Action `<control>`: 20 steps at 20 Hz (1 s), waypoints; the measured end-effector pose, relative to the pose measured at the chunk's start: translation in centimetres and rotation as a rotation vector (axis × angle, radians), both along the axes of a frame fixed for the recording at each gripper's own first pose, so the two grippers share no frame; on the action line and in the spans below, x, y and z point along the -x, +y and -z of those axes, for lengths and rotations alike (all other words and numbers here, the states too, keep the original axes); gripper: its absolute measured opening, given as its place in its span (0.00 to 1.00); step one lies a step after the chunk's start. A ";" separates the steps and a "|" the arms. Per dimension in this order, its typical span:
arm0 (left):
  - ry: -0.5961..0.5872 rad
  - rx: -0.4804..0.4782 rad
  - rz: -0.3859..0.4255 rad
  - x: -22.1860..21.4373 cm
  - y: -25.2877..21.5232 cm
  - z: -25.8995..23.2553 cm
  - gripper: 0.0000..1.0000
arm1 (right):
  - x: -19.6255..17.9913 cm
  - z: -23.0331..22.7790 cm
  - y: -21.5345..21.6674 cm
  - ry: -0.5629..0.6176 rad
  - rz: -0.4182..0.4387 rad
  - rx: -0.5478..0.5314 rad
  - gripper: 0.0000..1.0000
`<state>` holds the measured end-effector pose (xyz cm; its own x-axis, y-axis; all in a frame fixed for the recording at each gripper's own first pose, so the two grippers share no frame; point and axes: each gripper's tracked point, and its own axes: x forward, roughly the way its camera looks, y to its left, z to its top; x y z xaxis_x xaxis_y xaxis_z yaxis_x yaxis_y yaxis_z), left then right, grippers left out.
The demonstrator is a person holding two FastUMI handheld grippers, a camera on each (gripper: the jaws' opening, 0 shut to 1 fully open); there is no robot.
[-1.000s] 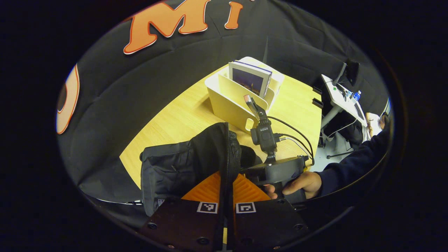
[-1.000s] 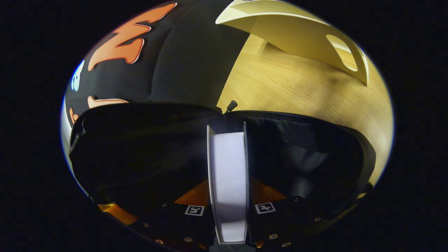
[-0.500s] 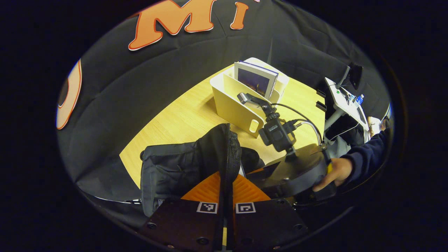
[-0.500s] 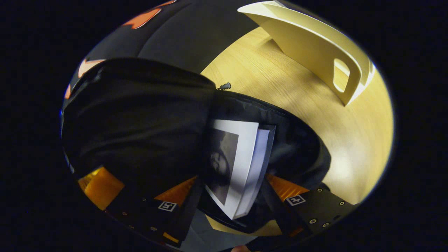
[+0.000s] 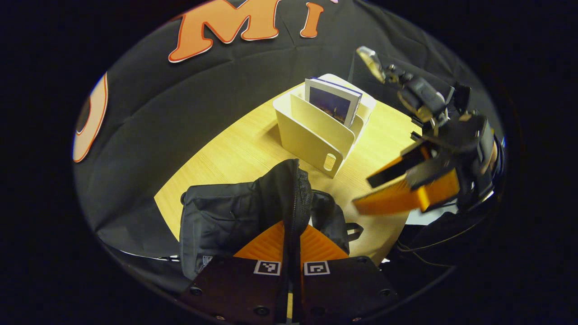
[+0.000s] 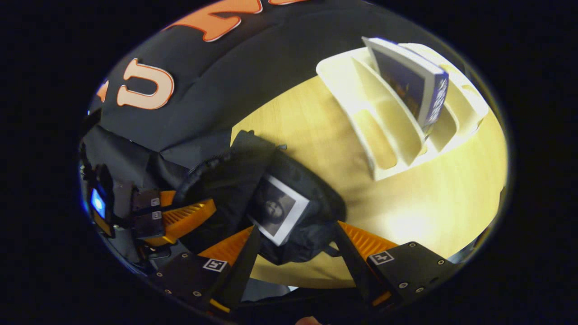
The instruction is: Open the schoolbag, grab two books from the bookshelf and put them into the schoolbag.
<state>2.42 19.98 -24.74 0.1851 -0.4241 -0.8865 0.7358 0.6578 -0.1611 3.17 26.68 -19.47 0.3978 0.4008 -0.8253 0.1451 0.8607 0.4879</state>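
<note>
Your left tool [image 5: 291,234] pinches the black fabric schoolbag's [image 5: 235,216] zipper flap; your right tool [image 6: 293,246] gapes wide. One book [image 6: 275,210] sits inside, another [image 6: 406,81] in the cream slotted bookshelf [image 6: 388,131].

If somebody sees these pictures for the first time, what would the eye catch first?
Probably the black fabric schoolbag at the near edge of the pale wooden table, held open by the left gripper shut on its zipper edge, with a white-bordered book inside. Behind it stands a cream plastic bookshelf holding one blue-covered book.
</note>
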 end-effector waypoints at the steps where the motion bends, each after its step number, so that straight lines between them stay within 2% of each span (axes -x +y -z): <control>1: 0.002 -0.003 0.000 0.2 0.0 0.1 0.05 | -0.4 -0.8 -1.9 -0.012 -0.004 0.036 0.97; 7: 0.014 -0.025 -0.013 0.3 -0.4 0.5 0.05 | -3.8 -6.2 -11.4 -0.053 -0.051 0.211 0.97; 12: 0.024 -0.047 -0.052 0.2 -0.3 0.5 0.05 | -8.5 -8.1 -15.7 -0.049 -0.134 0.292 0.98; 13: 0.027 -0.052 -0.058 0.1 -0.2 0.5 0.10 | -9.9 -8.1 -16.4 -0.050 -0.149 0.307 0.98; 14: 0.027 -0.057 -0.063 0.2 -0.1 0.5 0.05 | -11.2 -7.8 -17.0 -0.046 -0.160 0.320 0.97; 17: 0.026 -0.076 -0.083 0.1 0.0 0.4 0.05 | -14.8 -5.2 -17.5 -0.008 -0.196 0.338 0.98; 19: 0.025 -0.093 -0.098 0.1 0.1 0.4 0.05 | -15.8 -2.3 -18.1 0.043 -0.225 0.366 0.98; 20: 0.025 -0.100 -0.106 0.0 0.2 0.5 0.10 | -16.3 -1.0 -18.2 0.065 -0.240 0.371 0.98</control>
